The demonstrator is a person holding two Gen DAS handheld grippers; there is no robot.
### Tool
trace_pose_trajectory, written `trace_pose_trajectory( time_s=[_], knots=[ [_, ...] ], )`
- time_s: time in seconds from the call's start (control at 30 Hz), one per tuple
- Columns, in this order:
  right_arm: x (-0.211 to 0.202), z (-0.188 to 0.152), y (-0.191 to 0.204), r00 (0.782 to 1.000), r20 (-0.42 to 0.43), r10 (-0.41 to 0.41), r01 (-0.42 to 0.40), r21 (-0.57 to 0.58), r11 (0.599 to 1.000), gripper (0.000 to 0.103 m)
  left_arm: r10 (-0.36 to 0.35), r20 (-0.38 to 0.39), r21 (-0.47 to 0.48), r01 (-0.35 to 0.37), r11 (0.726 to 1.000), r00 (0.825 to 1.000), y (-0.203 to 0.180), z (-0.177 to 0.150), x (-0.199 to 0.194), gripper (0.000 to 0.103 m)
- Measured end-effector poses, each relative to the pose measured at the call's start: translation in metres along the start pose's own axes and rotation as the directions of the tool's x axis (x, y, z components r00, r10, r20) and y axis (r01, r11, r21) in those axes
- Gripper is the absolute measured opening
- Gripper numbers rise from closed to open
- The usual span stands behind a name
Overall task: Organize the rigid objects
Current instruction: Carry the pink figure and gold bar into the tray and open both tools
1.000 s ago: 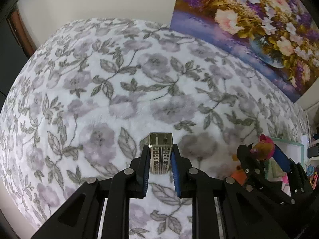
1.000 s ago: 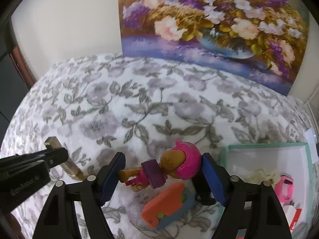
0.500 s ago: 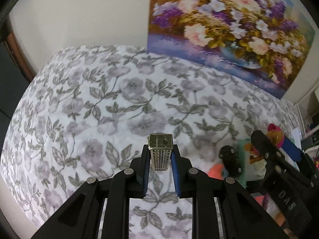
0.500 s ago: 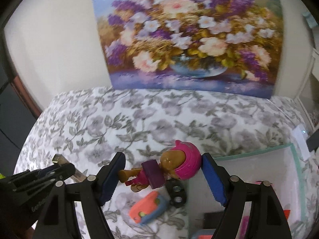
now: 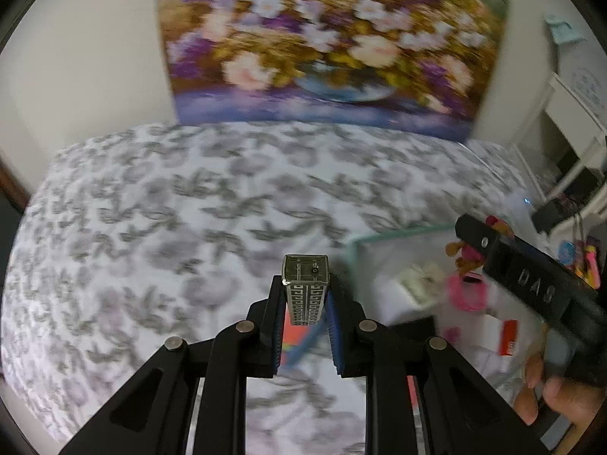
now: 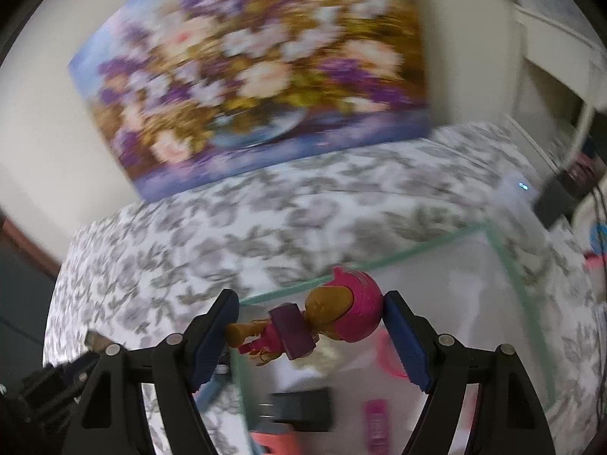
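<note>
The small metal lighter (image 5: 306,288) stood up between the blue pads of the left gripper (image 5: 305,305), low in the middle of the left picture. The gripper was clamped tight on it. The lighter was silver-gold with a maze pattern on its side, and only its top half showed. In the right picture it was just a blurry bit (image 6: 94,340) at the lower left.

The toy doll (image 6: 322,326) lay sideways in the right gripper (image 6: 309,335), low in the middle of the right picture. It had a pink helmet, a tan face and a purple block on its body. The helmet touched the right pad and a tan foot touched the left pad, so the gripper was holding it.

Both pictures were smeared. Under the doll sat a white box (image 6: 527,292) with a green rim on the flowery bed (image 5: 151,227). The things inside it were too fuzzy to name. A hand (image 5: 550,390) was cut off at the lower right of the left picture. A flower painting (image 5: 322,38) filled the top.
</note>
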State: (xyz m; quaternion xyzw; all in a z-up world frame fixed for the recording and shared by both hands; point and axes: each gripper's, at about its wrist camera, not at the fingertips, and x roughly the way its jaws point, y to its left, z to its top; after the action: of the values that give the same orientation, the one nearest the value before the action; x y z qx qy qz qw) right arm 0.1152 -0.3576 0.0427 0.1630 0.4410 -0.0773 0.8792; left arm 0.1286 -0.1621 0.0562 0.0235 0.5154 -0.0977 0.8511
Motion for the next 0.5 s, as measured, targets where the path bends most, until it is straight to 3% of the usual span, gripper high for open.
trace_pose_trajectory(
  time_s=[0.33,0.5],
  knots=[
    [-0.015,0.0,-0.09,0.996,-0.025,-0.086,0.088,0.148,0.985,0.08,-0.055,-0.022,0.154,0.057,0.986,0.998,-0.077,-0.014,0.005,0.021],
    [-0.011,-0.005,-0.105,0.993,-0.059,-0.103,0.111,0.149,0.983,0.08,-0.08,-0.055,0.205,0.09,0.975,0.995,-0.104,-0.024,0.012,0.021]
  ],
)
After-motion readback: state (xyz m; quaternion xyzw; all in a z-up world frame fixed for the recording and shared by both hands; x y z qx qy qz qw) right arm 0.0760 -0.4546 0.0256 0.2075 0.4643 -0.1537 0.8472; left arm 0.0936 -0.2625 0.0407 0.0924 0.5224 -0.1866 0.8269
